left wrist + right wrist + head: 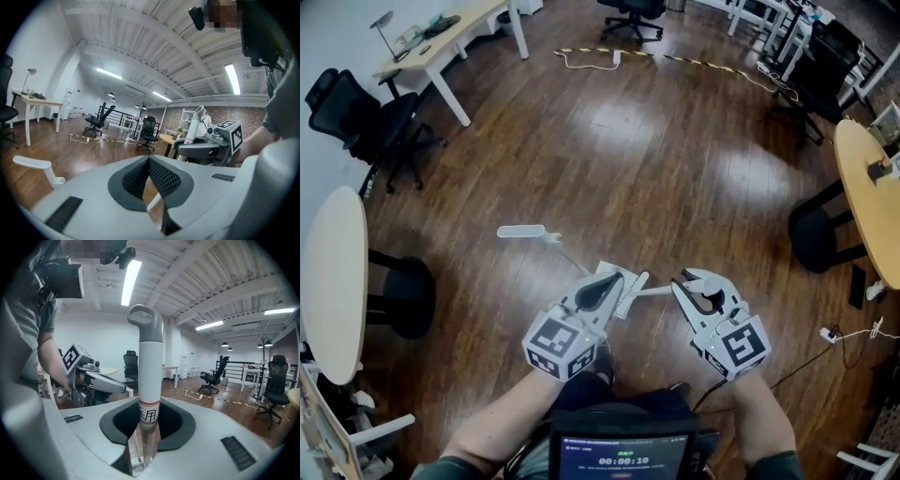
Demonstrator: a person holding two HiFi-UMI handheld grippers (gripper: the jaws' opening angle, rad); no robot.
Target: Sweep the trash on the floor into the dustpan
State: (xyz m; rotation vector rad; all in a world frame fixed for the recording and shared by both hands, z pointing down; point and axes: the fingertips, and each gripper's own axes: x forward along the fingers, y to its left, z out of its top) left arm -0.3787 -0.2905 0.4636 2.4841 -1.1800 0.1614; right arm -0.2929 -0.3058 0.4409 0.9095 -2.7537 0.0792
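Note:
My left gripper [614,279] [149,161] is shut on a thin white rod [154,202]. That rod runs across the head view to a flat white grip [521,232] [33,163], which hangs over the wooden floor. Beside the left jaws a white comb-toothed piece [630,292] shows. My right gripper [680,284] [145,416] is shut on a thick white handle [150,376]; it carries a grey loop cap [146,319] and a red ring with printed characters. The two grippers are close together, each visible in the other's view. I cannot see any trash, bristles or pan.
Dark wooden floor [619,159] lies ahead. A yellow-black cable strip [675,58] crosses it far off. A black office chair [366,122] and a desk [441,47] are at the left, round tables [333,281] [867,183] on both sides, and a cord [853,333] at the right.

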